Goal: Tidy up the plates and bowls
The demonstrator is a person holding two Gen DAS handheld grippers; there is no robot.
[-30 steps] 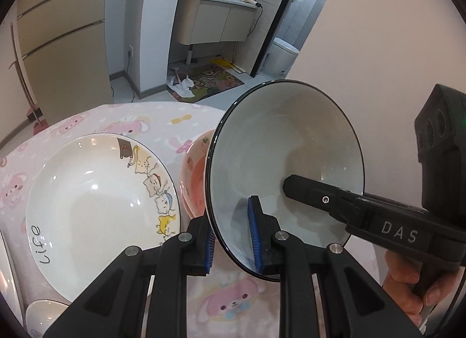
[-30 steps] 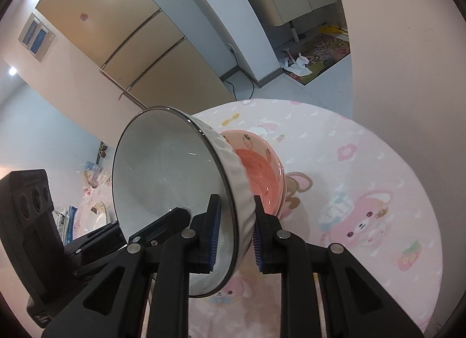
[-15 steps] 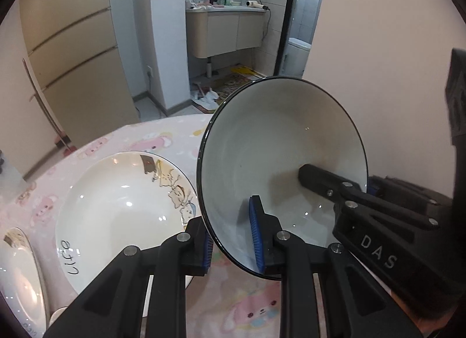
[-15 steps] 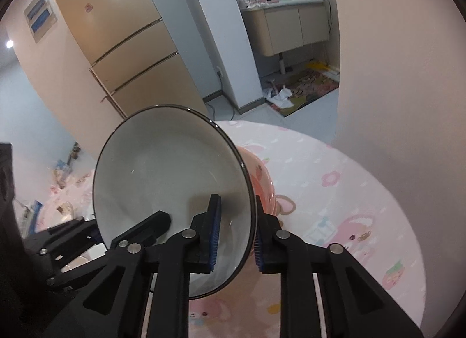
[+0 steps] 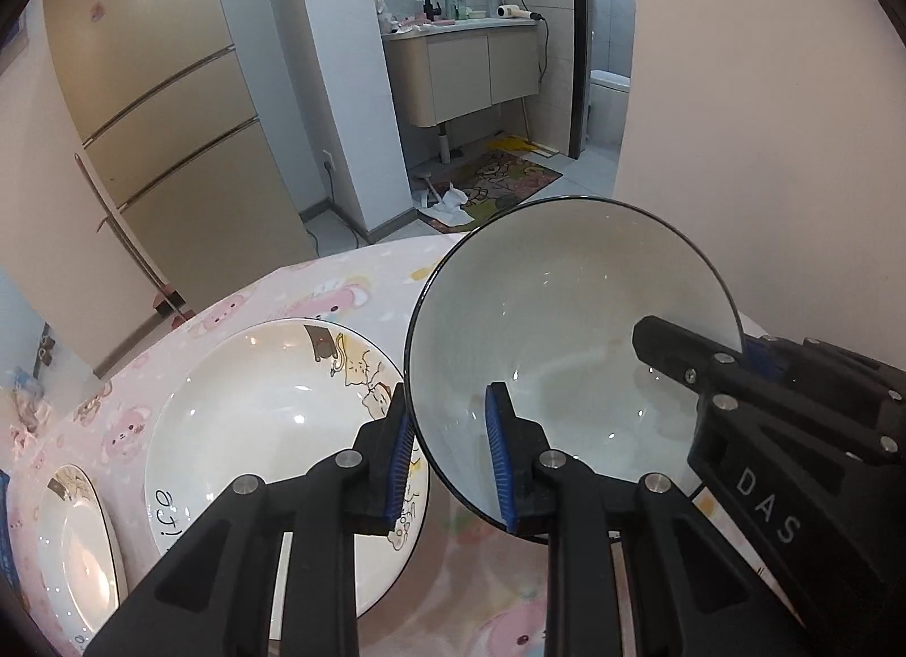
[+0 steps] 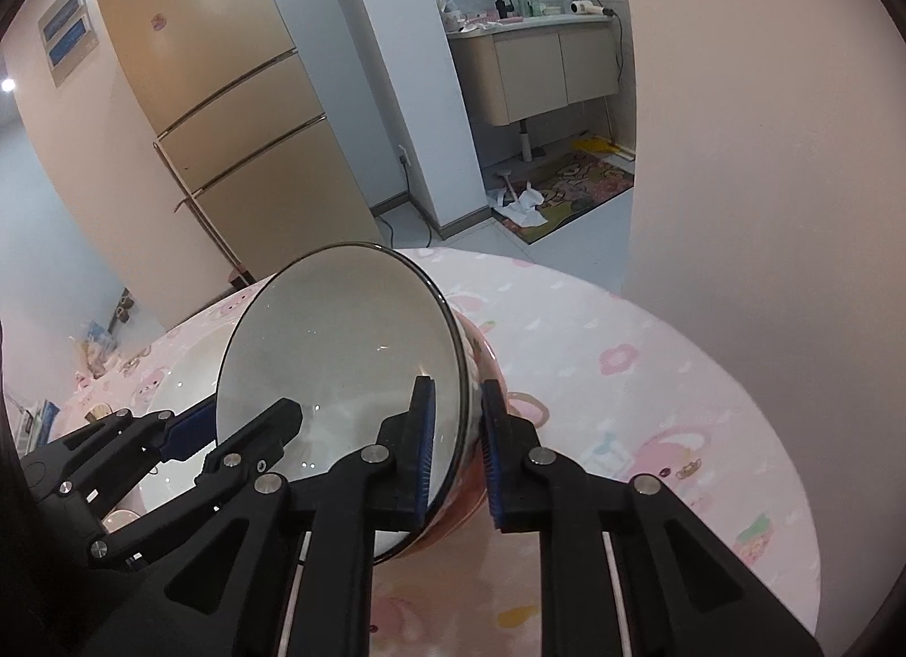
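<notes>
Tilted more upright than a second ago, white bowl now sits lower, covering most of pink bowl; only a pink sliver shows.
Left tongs: clamped on the white bowl's near rim.
Right tongs: jaws closing, pads across the opposite rim.
Surface: pink cartoon cloth; far edge cut by a wall.
Large plate: left of the bowl, partly hidden by tongs.
Small plate: near-left edge, cut off.
</notes>
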